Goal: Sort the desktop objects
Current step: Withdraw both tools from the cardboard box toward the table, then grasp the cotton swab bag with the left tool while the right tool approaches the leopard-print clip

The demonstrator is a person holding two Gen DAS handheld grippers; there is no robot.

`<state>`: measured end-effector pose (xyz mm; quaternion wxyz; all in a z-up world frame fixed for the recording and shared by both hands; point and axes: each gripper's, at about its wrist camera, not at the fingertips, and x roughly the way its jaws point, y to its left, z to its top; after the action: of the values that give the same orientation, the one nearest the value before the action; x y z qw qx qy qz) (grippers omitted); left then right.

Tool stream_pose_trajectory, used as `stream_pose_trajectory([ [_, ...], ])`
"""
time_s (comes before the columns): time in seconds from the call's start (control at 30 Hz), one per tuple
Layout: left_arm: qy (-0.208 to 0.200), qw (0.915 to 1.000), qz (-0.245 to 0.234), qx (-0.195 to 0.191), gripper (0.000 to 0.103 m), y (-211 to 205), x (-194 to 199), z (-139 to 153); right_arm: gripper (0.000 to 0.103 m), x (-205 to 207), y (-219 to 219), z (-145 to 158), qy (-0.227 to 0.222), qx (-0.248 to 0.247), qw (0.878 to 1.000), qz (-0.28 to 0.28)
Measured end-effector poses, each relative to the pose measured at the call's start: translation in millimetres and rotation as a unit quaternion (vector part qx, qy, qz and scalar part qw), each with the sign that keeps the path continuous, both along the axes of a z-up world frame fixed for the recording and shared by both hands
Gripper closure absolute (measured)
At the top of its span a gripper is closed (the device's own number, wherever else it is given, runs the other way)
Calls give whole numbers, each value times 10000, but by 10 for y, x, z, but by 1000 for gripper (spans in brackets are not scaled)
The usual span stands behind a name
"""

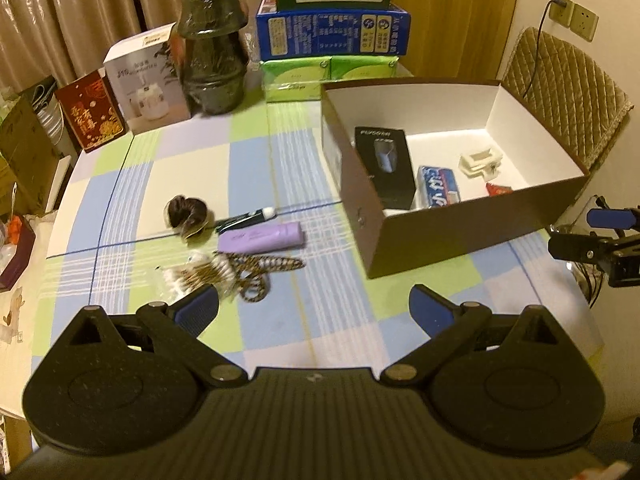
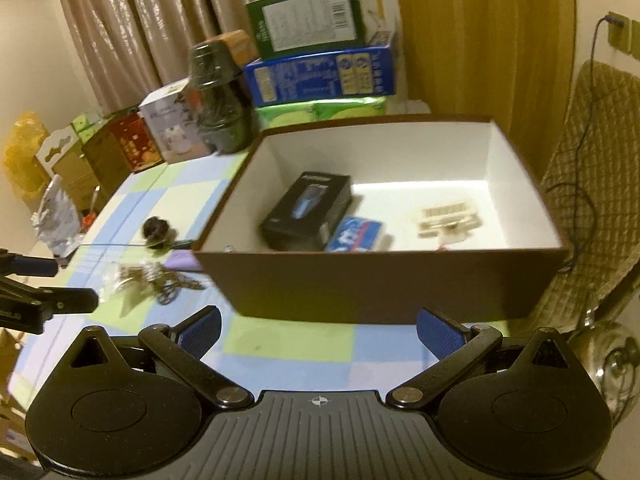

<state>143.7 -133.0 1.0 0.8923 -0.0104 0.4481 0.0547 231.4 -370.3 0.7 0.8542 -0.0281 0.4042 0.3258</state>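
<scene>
A brown cardboard box (image 1: 440,236) (image 2: 360,284) with a white inside holds a black shaver box (image 1: 386,166) (image 2: 308,208), a blue toothpaste box (image 1: 438,186) (image 2: 354,236) and a cream clip (image 1: 480,164) (image 2: 448,218). Loose on the checked cloth lie a purple tube (image 1: 260,237), a dark hair scrunchie (image 1: 186,213) (image 2: 156,229), a black pen-like item (image 1: 244,218), cotton swabs (image 1: 188,276) and a striped hair tie (image 1: 256,272) (image 2: 168,284). My left gripper (image 1: 314,308) is open and empty, just in front of the loose items. My right gripper (image 2: 318,328) is open and empty before the box.
Stacked boxes (image 1: 332,32), green tissue packs (image 1: 304,76), a dark wrapped jar (image 1: 212,52), a white appliance box (image 1: 148,84) and a red box (image 1: 94,112) line the table's far edge. A quilted chair (image 1: 568,108) stands right of the box.
</scene>
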Motion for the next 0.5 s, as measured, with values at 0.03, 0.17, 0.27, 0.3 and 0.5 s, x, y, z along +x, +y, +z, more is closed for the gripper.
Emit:
stream_pose_trajectory([
  [0.03,13,10000,6,-3,3,42,-20,-7,2,-27,45,-6,28,0,10000,34],
  [0.17,51,10000,41,-30,3,229,-110,-35,2,-137,264,-46,118,-35,9998,142],
  [0.27,78,9999,82,-38,3,368,-168,-54,2,-217,426,-76,170,-50,9996,204],
  [0.3,92,9999,103,-40,3,418,-186,-62,2,-245,486,-89,187,-60,9996,224],
  [0.5,138,9997,205,-52,3,729,-283,-94,2,-377,819,-170,285,-123,9991,302],
])
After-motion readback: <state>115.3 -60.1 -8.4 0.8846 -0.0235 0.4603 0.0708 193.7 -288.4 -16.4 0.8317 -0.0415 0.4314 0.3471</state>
